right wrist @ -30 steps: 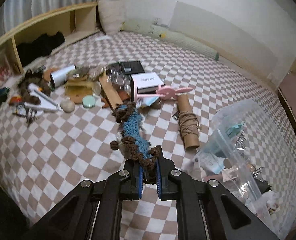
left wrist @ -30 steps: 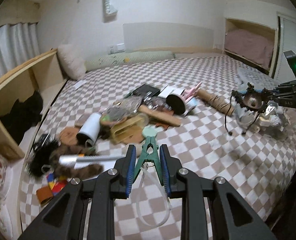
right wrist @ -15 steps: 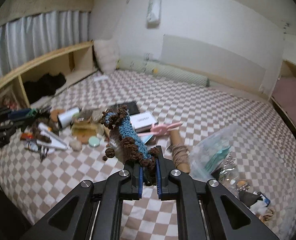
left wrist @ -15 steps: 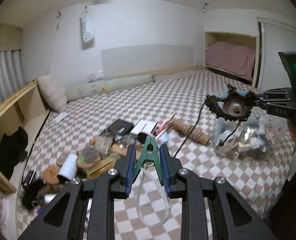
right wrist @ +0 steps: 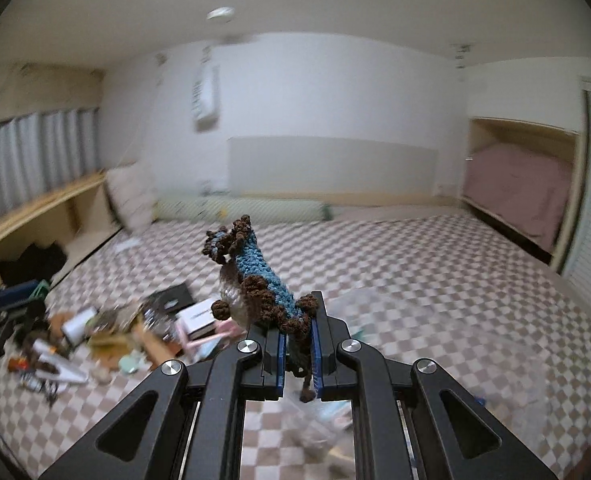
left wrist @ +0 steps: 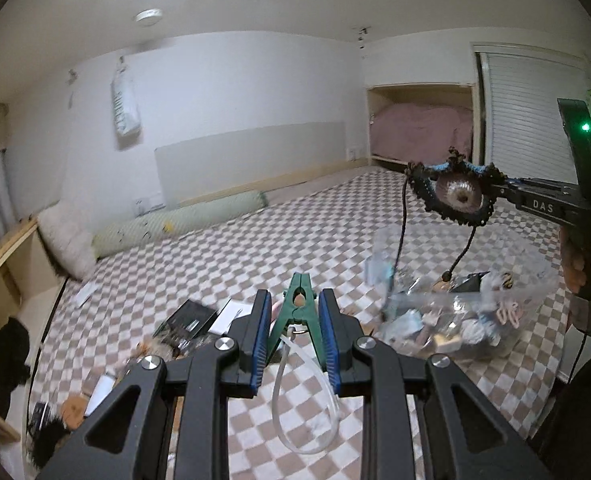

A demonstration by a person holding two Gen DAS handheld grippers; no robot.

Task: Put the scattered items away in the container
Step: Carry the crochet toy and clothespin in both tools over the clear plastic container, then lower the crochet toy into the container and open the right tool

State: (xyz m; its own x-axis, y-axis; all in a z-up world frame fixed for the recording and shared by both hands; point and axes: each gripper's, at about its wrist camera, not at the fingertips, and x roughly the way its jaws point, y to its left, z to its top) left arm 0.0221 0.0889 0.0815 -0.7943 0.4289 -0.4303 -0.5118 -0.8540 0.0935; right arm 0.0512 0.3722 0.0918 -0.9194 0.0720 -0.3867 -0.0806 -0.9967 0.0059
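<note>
Hand-held gripper on the right is clamped on a crocheted blue-and-brown piece, held high above the clear plastic bag that serves as the container on the checkered bed. The left hand-held gripper pinches a green clothes clip with a loop of clear tubing dangling under it, also aloft and just left of the bag.

To finish the drop well, bring the crochet straight down over the bag's mouth, let its hanging cords go in ahead, and only part the fingers once the body sits inside the rim; the soft film may collapse if brushed.

From the right wrist the bag is a blur under the fingers, so its opening is probably facing up, though that is not certain. The remaining pile is smeared by motion, and most of its pieces cannot be told apart.
</note>
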